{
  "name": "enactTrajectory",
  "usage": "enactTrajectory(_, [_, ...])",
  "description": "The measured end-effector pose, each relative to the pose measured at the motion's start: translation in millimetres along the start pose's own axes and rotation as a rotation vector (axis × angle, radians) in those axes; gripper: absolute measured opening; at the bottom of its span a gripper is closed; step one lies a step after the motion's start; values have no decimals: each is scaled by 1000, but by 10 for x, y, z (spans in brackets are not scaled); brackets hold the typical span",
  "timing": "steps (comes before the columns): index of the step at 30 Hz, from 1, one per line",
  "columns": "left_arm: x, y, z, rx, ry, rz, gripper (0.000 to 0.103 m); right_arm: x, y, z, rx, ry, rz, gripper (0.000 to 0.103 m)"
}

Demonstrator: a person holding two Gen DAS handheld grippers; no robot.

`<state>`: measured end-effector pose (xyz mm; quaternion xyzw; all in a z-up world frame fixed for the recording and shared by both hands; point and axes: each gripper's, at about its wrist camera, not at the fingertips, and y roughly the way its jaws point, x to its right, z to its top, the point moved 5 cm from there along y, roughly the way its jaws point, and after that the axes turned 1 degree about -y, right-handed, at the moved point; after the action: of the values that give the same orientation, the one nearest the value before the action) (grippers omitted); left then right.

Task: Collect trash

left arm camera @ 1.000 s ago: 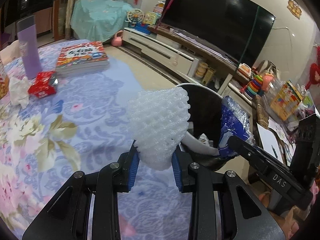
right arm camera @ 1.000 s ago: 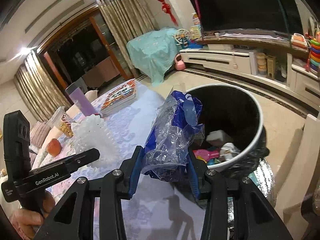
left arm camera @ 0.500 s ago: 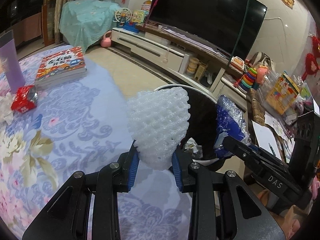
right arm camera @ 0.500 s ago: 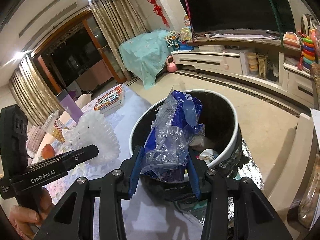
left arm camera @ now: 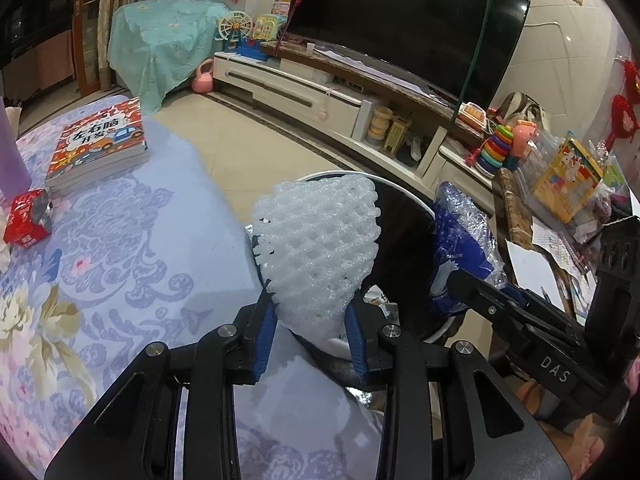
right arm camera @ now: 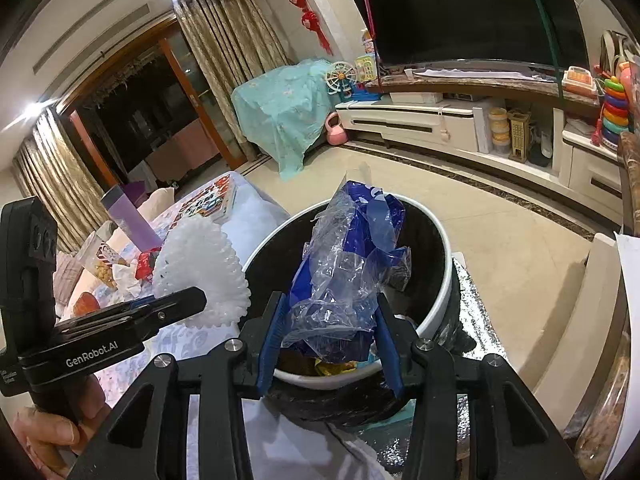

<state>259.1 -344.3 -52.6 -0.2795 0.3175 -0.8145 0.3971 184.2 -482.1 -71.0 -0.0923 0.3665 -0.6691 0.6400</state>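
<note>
A table covered in a pale blue floral tablecloth (left arm camera: 120,248) fills the near left of the left wrist view. At its far left lie a stack of children's books (left arm camera: 98,146), a red snack packet (left arm camera: 26,220) and the edge of a purple container (left arm camera: 10,152). The cloth's right edge runs just beside a black trash bin with a white rim (right arm camera: 438,300), which stands on the beige tiled floor (right arm camera: 500,240) at the table's corner; some scraps already lie in its bottom. Beyond the bin the floor lies bare as far as a long white TV cabinet (left arm camera: 320,92) that carries a large dark television (left arm camera: 408,20). A teal-draped piece of furniture (right arm camera: 284,108) stands far left near the curtains, and a cluttered shelf with stacking-ring toys (left arm camera: 496,148) closes in the right side.

The left gripper (left arm camera: 310,334) pinches the lower end of a white foam fruit net (left arm camera: 316,252) between its blue pads, holding it upright at the bin's near left rim. The right gripper (right arm camera: 330,340) clamps a crumpled blue and clear plastic bag (right arm camera: 348,264) between its fingers, directly above the bin's opening. The two grippers sit side by side, the net and the bag near each other but apart.
</note>
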Motion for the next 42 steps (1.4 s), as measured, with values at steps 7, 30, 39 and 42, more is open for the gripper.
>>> enactTrajectory(7, [66,125,34,-20,16,4,32,46,80,57,-22,-13,-4,46])
enactTrajectory(30, [100,331,94,-54,17,2,57,210,200,89,-59,-9,-28,63])
enactTrajectory(39, [3,223,16,-39,11,10,64,225,102,96,-36,10,-33,67])
enactTrajectory(42, [-125,152,-87,-36,-9,27,66,212,72,78,-30,13,-29,68])
